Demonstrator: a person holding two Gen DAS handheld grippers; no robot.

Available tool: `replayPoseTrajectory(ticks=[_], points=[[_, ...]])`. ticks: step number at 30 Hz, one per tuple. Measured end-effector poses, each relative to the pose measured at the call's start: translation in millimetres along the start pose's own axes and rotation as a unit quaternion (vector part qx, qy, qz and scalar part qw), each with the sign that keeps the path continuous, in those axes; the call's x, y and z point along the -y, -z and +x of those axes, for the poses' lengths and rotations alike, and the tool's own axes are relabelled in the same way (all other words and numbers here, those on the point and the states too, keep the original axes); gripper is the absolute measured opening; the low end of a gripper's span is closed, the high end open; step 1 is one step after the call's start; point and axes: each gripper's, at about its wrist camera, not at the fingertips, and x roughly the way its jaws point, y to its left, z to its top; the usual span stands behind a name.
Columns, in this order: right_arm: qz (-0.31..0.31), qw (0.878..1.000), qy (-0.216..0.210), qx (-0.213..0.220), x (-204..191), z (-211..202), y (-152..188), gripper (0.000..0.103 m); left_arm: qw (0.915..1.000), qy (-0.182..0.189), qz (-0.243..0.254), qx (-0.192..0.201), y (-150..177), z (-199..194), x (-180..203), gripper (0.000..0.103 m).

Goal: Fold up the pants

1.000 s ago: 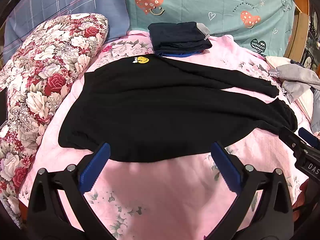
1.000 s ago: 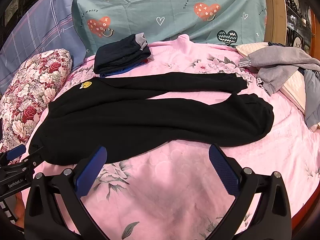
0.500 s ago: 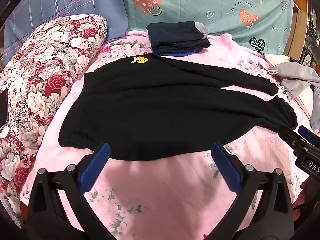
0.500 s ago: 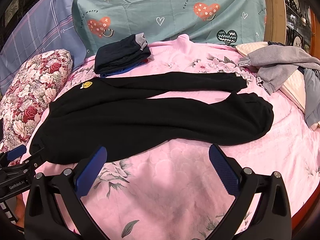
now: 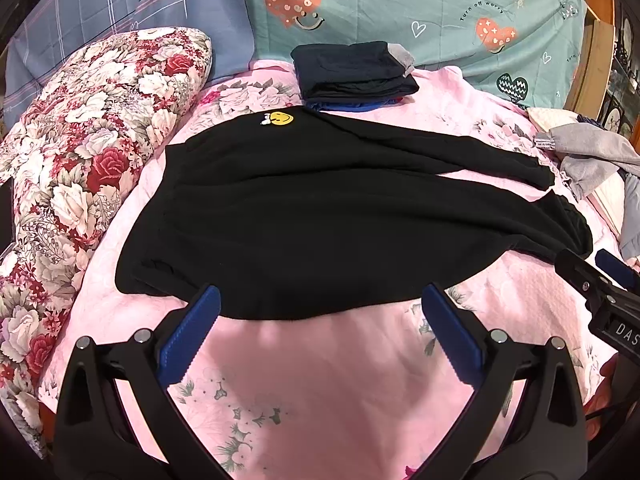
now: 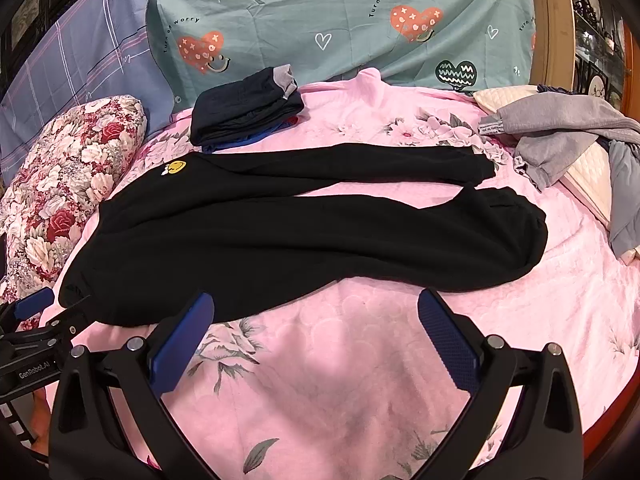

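Note:
Black pants (image 5: 320,216) with a yellow smiley patch (image 5: 281,118) lie spread flat on the pink floral bed sheet (image 5: 340,380), waistband at the left, both legs running right. They also show in the right wrist view (image 6: 304,232). My left gripper (image 5: 320,320) is open and empty, just in front of the pants' near edge. My right gripper (image 6: 316,328) is open and empty, in front of the near leg. The right gripper's tips also show at the right edge of the left wrist view (image 5: 600,276), near the leg cuff.
A stack of folded dark clothes (image 5: 352,72) sits behind the pants by the teal pillow (image 5: 400,8). A floral pillow (image 5: 80,152) lies along the left. Grey clothes (image 6: 560,132) are heaped at the right. The bed edge is close at the lower right.
Both grippers stay open. The views have shifted very slightly; the pants have not moved.

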Motion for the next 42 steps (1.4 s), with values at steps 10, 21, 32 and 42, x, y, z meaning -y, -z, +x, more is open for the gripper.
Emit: replayPoseTrajectory(ticks=[10,21,32,42], points=[[0.001,1.0,0.0,-0.002,3,2,-1,0.102,1.0,-0.005,0.003,-0.003,-2,3,0,0.101],[0.033,0.999,0.009,-0.023,33,20,5,0.102,0.9817,0.061,-0.111,-0.142,10,59,-79,0.101],[0.07,0.997,0.027,-0.036,75,43,-13,0.102,0.9461,0.021,-0.268,-0.181,6,92,-184,0.1],[0.079,0.994,0.059,-0.049,105,49,-21,0.102,0.9535,0.0,-0.247,-0.172,-19,111,-171,0.059]])
